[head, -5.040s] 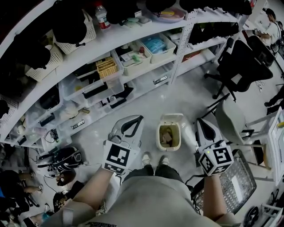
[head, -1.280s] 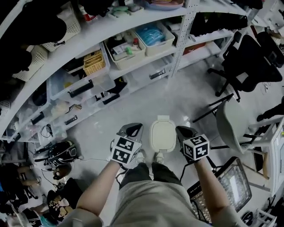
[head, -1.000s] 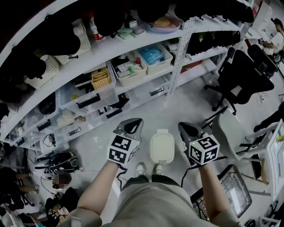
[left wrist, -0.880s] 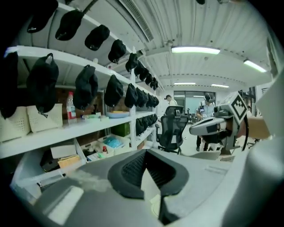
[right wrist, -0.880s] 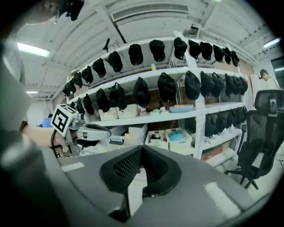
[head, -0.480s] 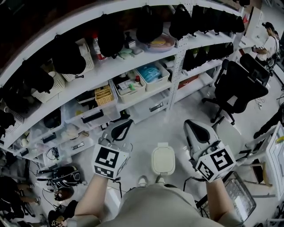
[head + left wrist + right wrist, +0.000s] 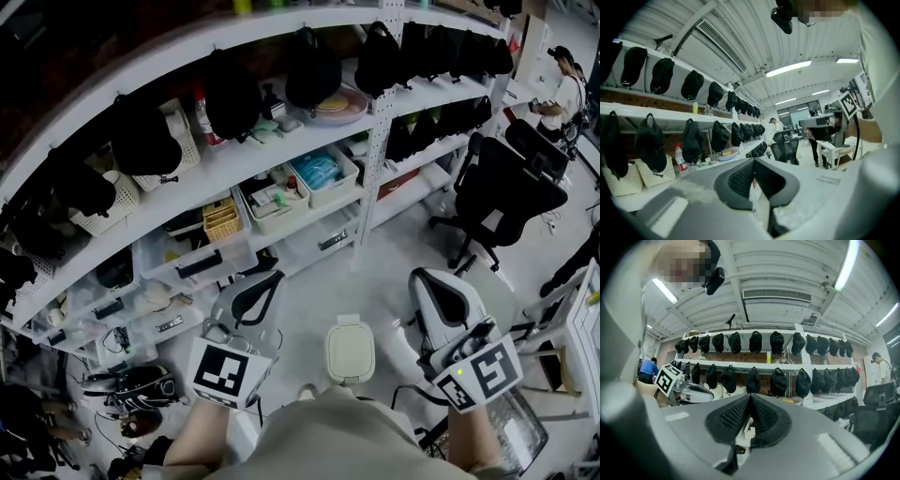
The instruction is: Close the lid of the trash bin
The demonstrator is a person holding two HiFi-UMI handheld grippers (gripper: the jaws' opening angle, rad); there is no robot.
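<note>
The small cream trash bin (image 7: 350,352) stands on the floor in front of the person's feet, its lid down flat over the top. My left gripper (image 7: 255,292) is held up to the left of the bin, well above it and apart from it. My right gripper (image 7: 448,302) hangs to the bin's right, also clear of it. In the left gripper view my left gripper (image 7: 752,165) has its dark pads pressed together with nothing between them. My right gripper (image 7: 749,401) looks the same in the right gripper view, pointing at the rows of hanging caps.
White shelving (image 7: 281,150) with bins, baskets and black caps curves across the back. A black office chair (image 7: 506,183) stands at the right, a wire basket (image 7: 516,436) at lower right, dark bags (image 7: 127,384) on the floor at left. A person (image 7: 567,84) stands far right.
The bin's lid, open five seconds ago, now lies shut. Both grippers have risen away from the bin and spread apart, and the head view has lifted toward the shelves.
</note>
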